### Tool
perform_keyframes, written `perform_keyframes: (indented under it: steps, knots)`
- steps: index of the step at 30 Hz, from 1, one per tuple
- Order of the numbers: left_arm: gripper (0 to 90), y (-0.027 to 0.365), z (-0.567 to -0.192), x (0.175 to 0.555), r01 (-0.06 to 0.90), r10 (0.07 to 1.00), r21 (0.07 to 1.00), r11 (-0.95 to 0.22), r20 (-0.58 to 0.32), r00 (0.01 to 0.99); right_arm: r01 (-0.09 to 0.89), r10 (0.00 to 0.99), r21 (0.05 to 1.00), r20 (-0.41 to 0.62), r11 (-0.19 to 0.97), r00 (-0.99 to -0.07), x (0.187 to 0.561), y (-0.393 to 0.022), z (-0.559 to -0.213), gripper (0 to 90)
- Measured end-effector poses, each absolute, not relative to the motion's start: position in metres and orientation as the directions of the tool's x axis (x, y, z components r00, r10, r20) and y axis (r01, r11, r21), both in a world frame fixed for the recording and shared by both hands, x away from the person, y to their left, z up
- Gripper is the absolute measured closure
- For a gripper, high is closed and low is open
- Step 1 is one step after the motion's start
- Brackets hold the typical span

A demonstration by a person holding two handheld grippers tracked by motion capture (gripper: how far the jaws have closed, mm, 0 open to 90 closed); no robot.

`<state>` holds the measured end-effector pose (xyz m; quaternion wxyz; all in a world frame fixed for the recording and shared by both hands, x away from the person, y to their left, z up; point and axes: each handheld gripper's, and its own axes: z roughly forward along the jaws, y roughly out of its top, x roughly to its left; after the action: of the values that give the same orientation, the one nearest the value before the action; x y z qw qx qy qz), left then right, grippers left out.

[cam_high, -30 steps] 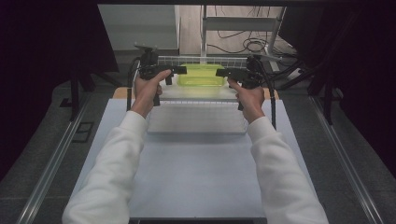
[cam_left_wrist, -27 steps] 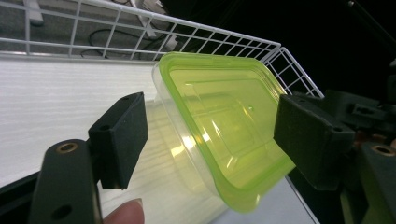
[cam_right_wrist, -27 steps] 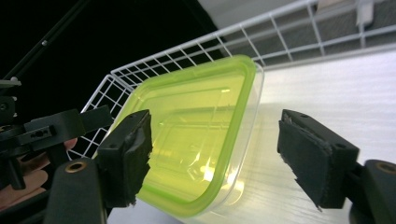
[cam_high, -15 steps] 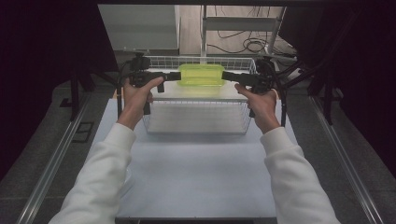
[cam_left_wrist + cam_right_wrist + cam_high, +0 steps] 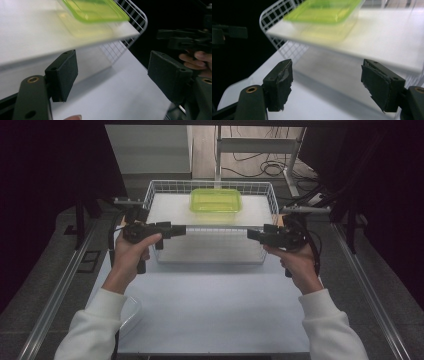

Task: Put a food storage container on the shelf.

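Green box [image 5: 216,200] sits in wire basket [image 5: 155,195] on table [image 5: 210,310]; my left gripper [image 5: 176,230] & right gripper [image 5: 252,234] both gape empty, placing looks done, w/drawal left.

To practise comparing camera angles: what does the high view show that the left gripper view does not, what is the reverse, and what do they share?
High view adds: both white sleeves, the full outline of the wire basket, and cables on the floor behind the table.
Left gripper view adds: a close look at the left tool, its black pads standing apart with nothing between them.
Both: the green container in the basket, the white table, and the right tool in the person's hand.
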<state>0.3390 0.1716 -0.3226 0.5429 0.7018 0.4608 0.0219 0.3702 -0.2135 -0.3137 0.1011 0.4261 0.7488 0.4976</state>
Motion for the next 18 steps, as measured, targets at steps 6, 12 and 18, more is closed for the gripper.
perform_keyframes:
  steps: [6,12,18]
  knots:
    - [24.1,0.173,-0.354,0.31,0.643,0.665,0.765,-0.044,-0.458,0.59,0.561,0.726,0.806,0.271,0.188,-0.632,0.351,-0.221,-0.349,25.7]
    - [24.2,0.169,-0.392,0.284,0.675,0.681,0.727,-0.122,-0.434,0.59,0.596,0.692,0.777,0.316,0.204,-0.649,0.337,-0.222,-0.386,27.4]
    - [24.3,0.171,-0.417,0.277,0.697,0.719,0.698,-0.164,-0.4,0.569,0.623,0.691,0.744,0.319,0.241,-0.649,0.333,-0.216,-0.408,27.4]
